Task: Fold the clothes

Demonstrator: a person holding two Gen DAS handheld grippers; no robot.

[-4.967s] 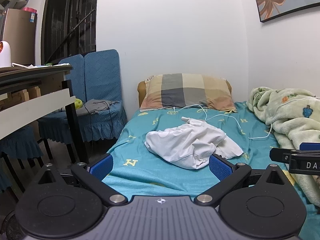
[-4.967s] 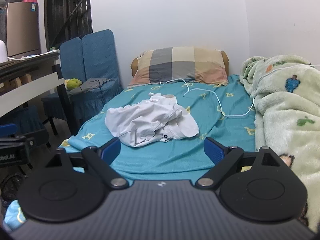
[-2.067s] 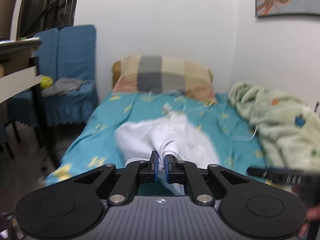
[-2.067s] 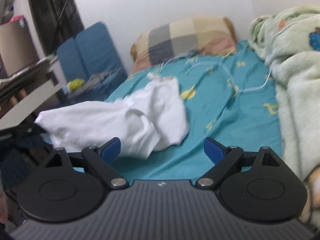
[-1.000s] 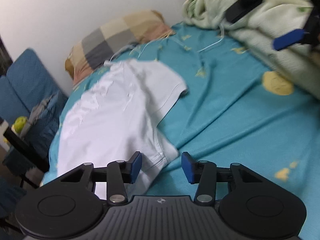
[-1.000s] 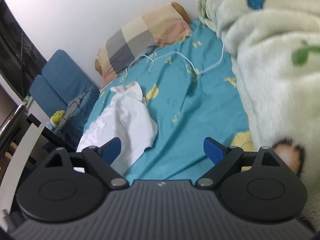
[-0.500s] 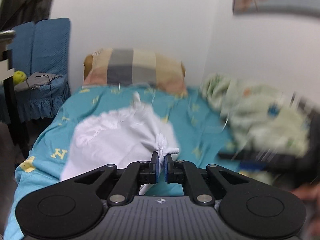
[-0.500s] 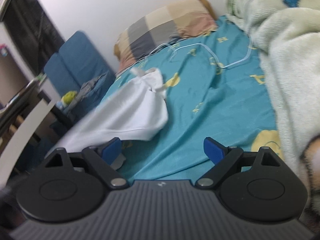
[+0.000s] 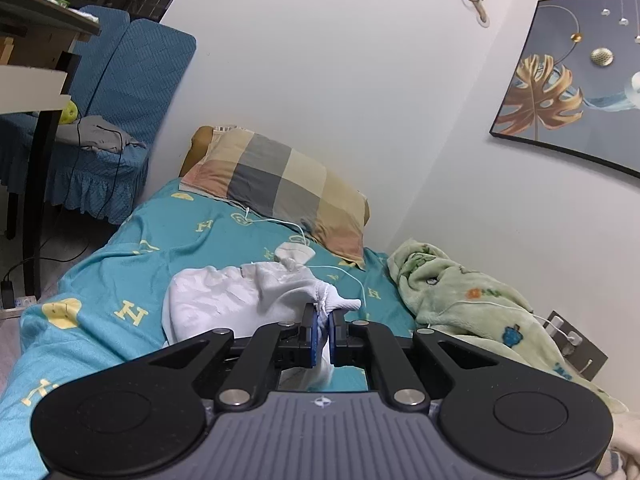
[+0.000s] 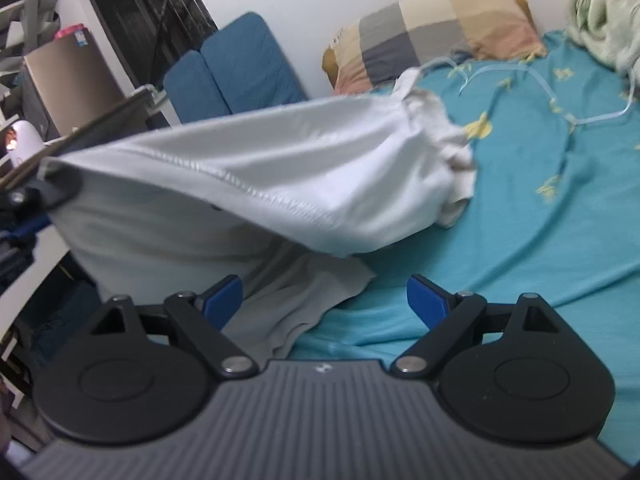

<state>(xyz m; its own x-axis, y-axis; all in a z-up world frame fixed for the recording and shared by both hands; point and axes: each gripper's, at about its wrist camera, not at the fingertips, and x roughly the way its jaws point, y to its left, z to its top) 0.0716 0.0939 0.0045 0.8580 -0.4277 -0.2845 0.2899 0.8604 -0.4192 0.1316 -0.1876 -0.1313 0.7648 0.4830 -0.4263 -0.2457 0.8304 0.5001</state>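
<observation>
A white garment [image 9: 240,300] lies bunched on the teal bed sheet [image 9: 120,264]. My left gripper [image 9: 323,330] is shut on a pinched edge of it, with cloth poking out past the blue pads. In the right wrist view the same white garment [image 10: 280,172] is stretched up off the bed from the far left, where the left gripper [image 10: 24,200] holds its hem. A loose flap hangs down toward the sheet. My right gripper [image 10: 324,300] stands open just below the lifted cloth, its fingers [image 10: 426,300] touching nothing.
A checked pillow [image 9: 280,184] sits at the head of the bed, with a white cable [image 9: 344,272] trailing across the sheet. A green fleece blanket [image 9: 472,304] fills the right side. Blue chairs [image 9: 120,92] and a desk [image 9: 32,64] stand left of the bed.
The left gripper, still shut on the garment, has pulled it higher and tighter. In the right wrist view the cloth now hangs close above the open right gripper.
</observation>
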